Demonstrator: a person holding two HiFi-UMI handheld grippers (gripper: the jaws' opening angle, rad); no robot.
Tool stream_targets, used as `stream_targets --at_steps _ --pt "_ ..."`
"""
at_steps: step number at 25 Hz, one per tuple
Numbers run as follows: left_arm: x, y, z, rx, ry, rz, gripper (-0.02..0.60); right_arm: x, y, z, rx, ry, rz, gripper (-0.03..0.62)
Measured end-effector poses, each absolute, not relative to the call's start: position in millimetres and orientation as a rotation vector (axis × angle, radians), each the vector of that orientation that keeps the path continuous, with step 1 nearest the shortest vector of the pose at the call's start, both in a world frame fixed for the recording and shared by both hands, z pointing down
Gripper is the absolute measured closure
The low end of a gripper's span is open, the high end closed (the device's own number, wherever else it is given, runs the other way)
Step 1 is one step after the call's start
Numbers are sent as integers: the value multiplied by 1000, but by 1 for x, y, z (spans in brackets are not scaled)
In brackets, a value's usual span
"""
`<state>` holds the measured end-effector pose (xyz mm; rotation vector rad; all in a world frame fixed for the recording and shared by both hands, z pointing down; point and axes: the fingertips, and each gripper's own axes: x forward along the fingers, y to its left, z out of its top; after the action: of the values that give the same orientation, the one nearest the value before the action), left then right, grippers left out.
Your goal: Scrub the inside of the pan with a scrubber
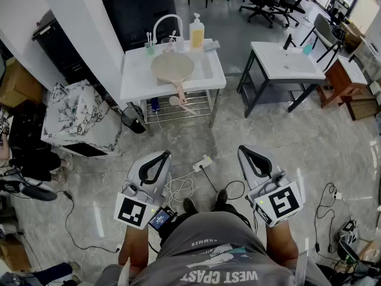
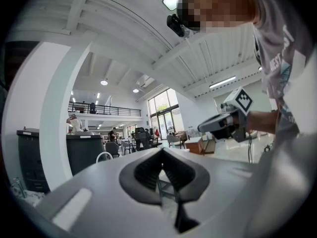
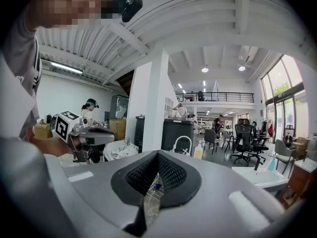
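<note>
Head view: pan (image 1: 172,68) lies on the white tabletop (image 1: 136,79) at 12 o'clock, well apart from both claws, handle pointing to 6 o'clock. Faucet (image 1: 166,22) and soap bottle (image 1: 197,33) stand just behind it. No scrubber can be made out.

Left claw (image 1: 161,156) at 7 o'clock: jaws together, holding nothing. Right claw (image 1: 244,151) at 5 o'clock: jaws together, holding nothing. Both are held over the tiled floor (image 1: 286,142).
</note>
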<state>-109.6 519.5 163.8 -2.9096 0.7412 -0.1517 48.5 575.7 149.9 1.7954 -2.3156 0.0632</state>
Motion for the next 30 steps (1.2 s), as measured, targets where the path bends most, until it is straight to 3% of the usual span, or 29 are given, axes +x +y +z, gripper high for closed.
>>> stream_targets --at_steps 30 --pt "-138 481 178 -2938 702 -139 580 31 538 157 1920 -2308 138 592"
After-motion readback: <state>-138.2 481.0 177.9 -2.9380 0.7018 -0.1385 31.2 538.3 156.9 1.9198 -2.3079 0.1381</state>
